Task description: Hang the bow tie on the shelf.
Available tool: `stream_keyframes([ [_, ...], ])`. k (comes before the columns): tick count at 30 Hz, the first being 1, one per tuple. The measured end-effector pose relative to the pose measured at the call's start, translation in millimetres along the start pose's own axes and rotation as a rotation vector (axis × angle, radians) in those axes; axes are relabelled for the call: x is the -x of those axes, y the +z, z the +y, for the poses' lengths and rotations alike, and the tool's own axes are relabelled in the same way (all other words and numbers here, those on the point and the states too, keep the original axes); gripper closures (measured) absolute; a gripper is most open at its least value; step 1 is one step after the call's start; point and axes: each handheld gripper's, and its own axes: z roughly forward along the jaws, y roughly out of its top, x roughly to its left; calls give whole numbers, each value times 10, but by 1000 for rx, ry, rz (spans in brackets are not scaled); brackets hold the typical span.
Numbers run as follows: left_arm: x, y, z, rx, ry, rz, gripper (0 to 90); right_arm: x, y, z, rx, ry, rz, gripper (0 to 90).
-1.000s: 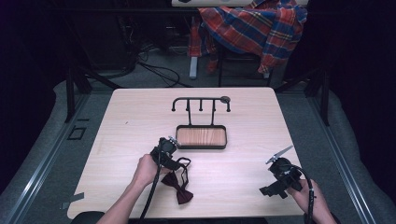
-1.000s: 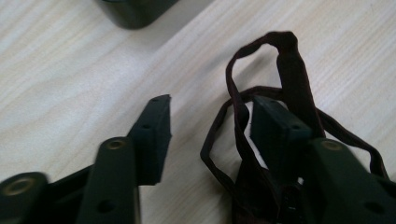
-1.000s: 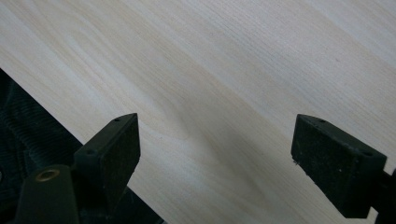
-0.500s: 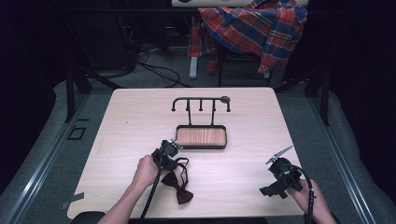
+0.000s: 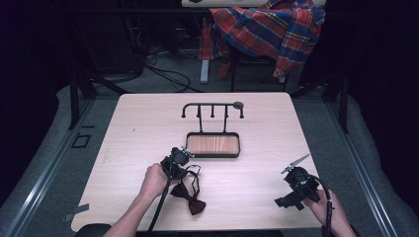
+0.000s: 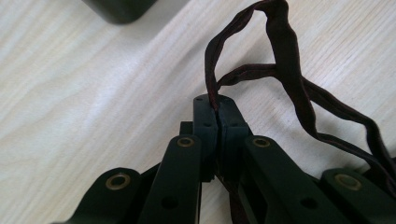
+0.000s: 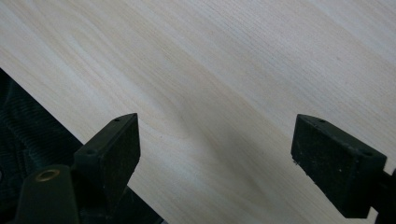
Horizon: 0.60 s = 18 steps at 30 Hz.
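A dark red bow tie [image 5: 191,201] lies on the table near the front edge, and its thin strap [image 5: 196,174] loops up toward the tray. My left gripper [image 5: 187,169] sits just left of that loop. In the left gripper view its jaws have just been closing and now meet on the strap [image 6: 285,60], so the left gripper [image 6: 217,106] is shut with the band pinched between the pads. My right gripper [image 5: 289,200] rests at the front right of the table. There it is open [image 7: 215,144], with only bare wood between its fingers.
A black hook rack on a wooden tray base [image 5: 212,144] stands mid-table, just beyond the left gripper; its corner [image 6: 121,9] shows in the left gripper view. A plaid shirt [image 5: 269,27] hangs over a chair behind the table. The table edge [image 7: 56,116] runs close by the right gripper.
The left gripper's jaws have drawn together on the strap. Both hands stay where they were.
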Motion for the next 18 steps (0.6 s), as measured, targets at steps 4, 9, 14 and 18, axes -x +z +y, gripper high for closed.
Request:
stream_keyframes([
  [4,-44,-144,6,49,-10,1,885,0,-1,-1,2,0,2,155],
  [9,-88,-295,-11,101,-18,3,886,3,-4,2,-5,-4,3,155],
  [14,-87,-411,-26,143,-26,1,886,-10,7,-6,14,10,3,155],
  [18,-96,-507,-32,178,-29,3,885,-11,9,-5,13,9,3,155],
])
